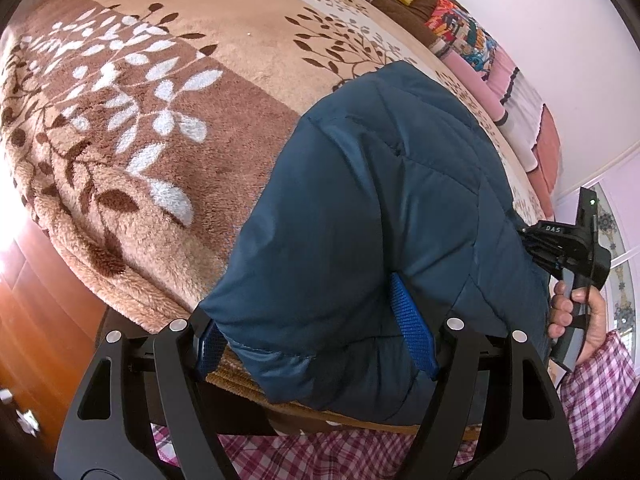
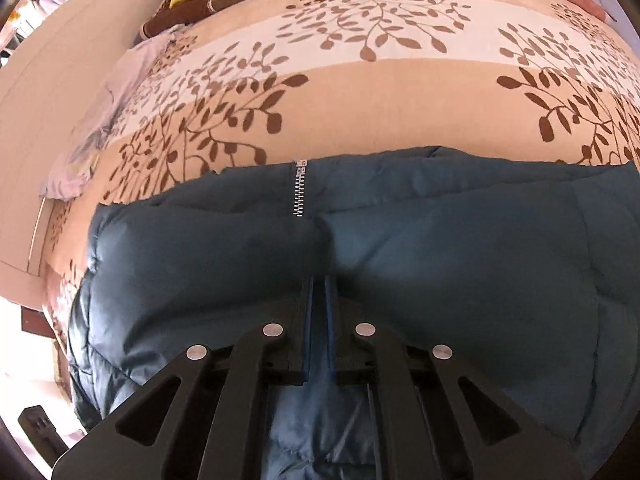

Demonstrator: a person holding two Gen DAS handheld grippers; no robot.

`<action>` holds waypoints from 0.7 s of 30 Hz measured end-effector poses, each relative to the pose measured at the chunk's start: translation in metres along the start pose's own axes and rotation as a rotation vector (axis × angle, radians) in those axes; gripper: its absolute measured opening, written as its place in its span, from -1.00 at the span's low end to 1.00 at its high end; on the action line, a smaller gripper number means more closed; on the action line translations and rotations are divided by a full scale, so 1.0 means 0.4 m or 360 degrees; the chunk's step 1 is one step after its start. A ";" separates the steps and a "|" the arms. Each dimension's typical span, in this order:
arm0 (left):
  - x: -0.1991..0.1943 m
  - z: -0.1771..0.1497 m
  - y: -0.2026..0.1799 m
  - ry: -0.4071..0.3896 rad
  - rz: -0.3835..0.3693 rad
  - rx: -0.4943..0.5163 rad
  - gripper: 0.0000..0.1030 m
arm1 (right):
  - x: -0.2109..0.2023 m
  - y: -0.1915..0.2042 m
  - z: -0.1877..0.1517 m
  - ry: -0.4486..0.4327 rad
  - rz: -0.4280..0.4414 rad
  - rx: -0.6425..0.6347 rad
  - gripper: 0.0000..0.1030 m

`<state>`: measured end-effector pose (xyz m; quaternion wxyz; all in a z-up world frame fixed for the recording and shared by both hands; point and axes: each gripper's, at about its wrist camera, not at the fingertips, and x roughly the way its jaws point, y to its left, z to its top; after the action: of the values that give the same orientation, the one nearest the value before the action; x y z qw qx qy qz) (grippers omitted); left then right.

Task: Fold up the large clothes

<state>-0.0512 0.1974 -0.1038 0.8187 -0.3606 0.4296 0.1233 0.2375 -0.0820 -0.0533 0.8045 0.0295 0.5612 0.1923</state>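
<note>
A dark teal quilted puffer jacket [image 1: 384,208] lies on a fleece blanket on a bed, near its front edge. My left gripper [image 1: 312,340] is open, its blue-padded fingers [image 1: 412,332] wide apart on either side of the jacket's near end. In the right wrist view the jacket [image 2: 440,248] fills the lower half, with a silver zipper [image 2: 299,192] at its far edge. My right gripper [image 2: 319,300] is shut on a fold of the jacket, fabric pinched between its blue pads. The right gripper also shows in the left wrist view [image 1: 568,248], held by a hand at the jacket's right side.
The brown and beige leaf-patterned blanket [image 1: 160,112] covers the bed. Folded bedding and pillows [image 1: 500,80] are stacked along the wall at the far right. A lilac cloth [image 2: 100,120] lies at the bed's left. A wooden floor [image 1: 36,300] shows lower left.
</note>
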 end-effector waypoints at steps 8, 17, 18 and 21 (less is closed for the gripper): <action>0.001 -0.002 -0.004 0.0009 0.0014 -0.0012 0.43 | -0.045 0.004 -0.006 -0.0038 0.0020 0.0019 -0.88; -0.001 -0.003 -0.005 0.0009 0.0020 -0.0017 0.43 | -0.153 0.019 -0.126 -0.0040 0.0155 -0.0045 -0.88; -0.002 -0.003 -0.005 0.0009 0.0021 -0.0017 0.43 | -0.141 0.016 -0.139 -0.0007 0.0171 -0.0036 -0.88; -0.007 -0.007 -0.009 0.0005 0.0031 -0.0005 0.43 | -0.093 0.014 -0.157 0.0077 0.0150 -0.0008 -0.88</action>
<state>-0.0529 0.1932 -0.1010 0.8162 -0.3580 0.4341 0.1315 0.1674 -0.1003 -0.0420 0.7808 0.0492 0.5780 0.2319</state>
